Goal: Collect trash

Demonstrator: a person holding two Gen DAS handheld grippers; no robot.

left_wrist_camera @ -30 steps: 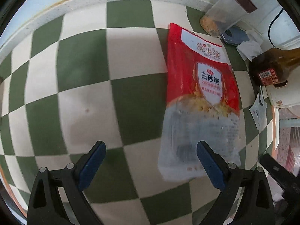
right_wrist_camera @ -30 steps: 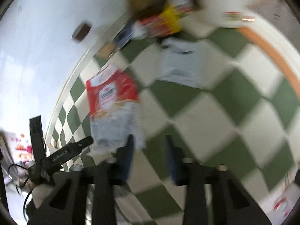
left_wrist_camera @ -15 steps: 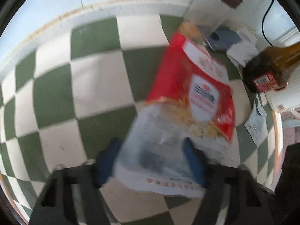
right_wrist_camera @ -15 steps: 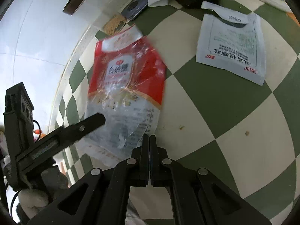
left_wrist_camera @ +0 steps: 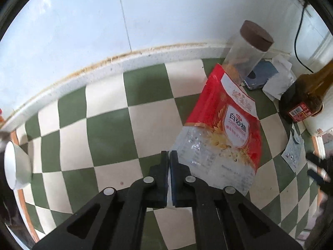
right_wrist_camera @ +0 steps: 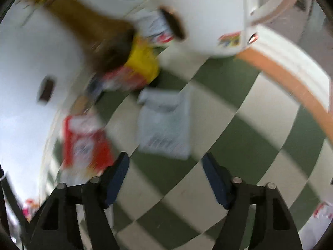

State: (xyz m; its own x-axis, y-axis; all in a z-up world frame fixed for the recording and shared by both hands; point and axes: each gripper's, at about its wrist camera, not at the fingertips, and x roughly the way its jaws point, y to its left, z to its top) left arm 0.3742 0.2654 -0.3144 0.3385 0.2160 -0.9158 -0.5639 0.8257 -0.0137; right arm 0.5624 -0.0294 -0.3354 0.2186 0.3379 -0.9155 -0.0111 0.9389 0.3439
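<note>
Checkered counter [right_wrist_camera: 239, 137]; blurred white packet [right_wrist_camera: 164, 125]

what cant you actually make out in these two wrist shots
- Left wrist view: how much of the red sugar bag sits between the shut left gripper pads; the fingers hide that edge.
- Right wrist view: print on the white packet, smeared by motion blur.
- Right wrist view: brown bottle label, blurred.
- Left wrist view: right gripper, cut off by the edge and blurred.

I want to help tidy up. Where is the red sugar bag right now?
In the left wrist view, the red sugar bag sits right of centre, its clear end pinched in the left gripper, in front of the clear jar and left of the brown bottle.
</note>
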